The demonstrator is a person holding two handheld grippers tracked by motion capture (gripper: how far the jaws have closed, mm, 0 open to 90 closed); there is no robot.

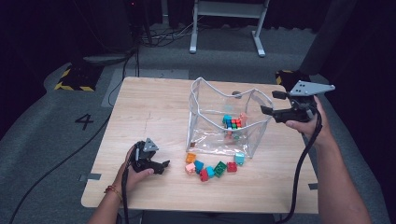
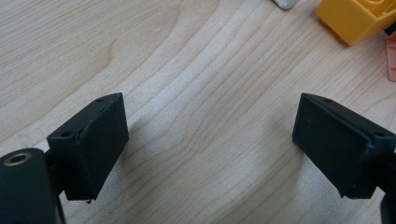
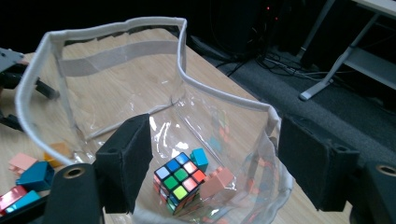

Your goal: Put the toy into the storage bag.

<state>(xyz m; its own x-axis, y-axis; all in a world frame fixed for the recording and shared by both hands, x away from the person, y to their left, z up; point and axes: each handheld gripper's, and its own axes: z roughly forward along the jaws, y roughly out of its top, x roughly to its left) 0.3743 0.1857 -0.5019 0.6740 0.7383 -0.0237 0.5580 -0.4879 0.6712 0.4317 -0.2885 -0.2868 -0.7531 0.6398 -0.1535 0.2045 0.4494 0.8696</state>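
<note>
Right hand-held gripper [image 1: 269, 102] hangs just beside the clear bag's [image 1: 201, 116] right rim, jaws spread wide, nothing in them. The Rubik's cube [image 3: 179, 182] sits inside the bag. Left hand-held gripper [image 1: 164, 165] rests on the desk [image 1: 154, 112], released, empty, near the loose bricks [image 1: 212, 167].

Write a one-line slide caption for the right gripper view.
Open right claw above a clear bag holding a puzzle cube, a teal brick and a pink brick.

floor [image 1: 46, 107]: grey carpet, "4" marked
table [image 1: 154, 102]: light wood
frame [image 1: 229, 18]: white metal legs, far back
hazard tape [image 1: 70, 79]: yellow-black
walls: dark
</note>
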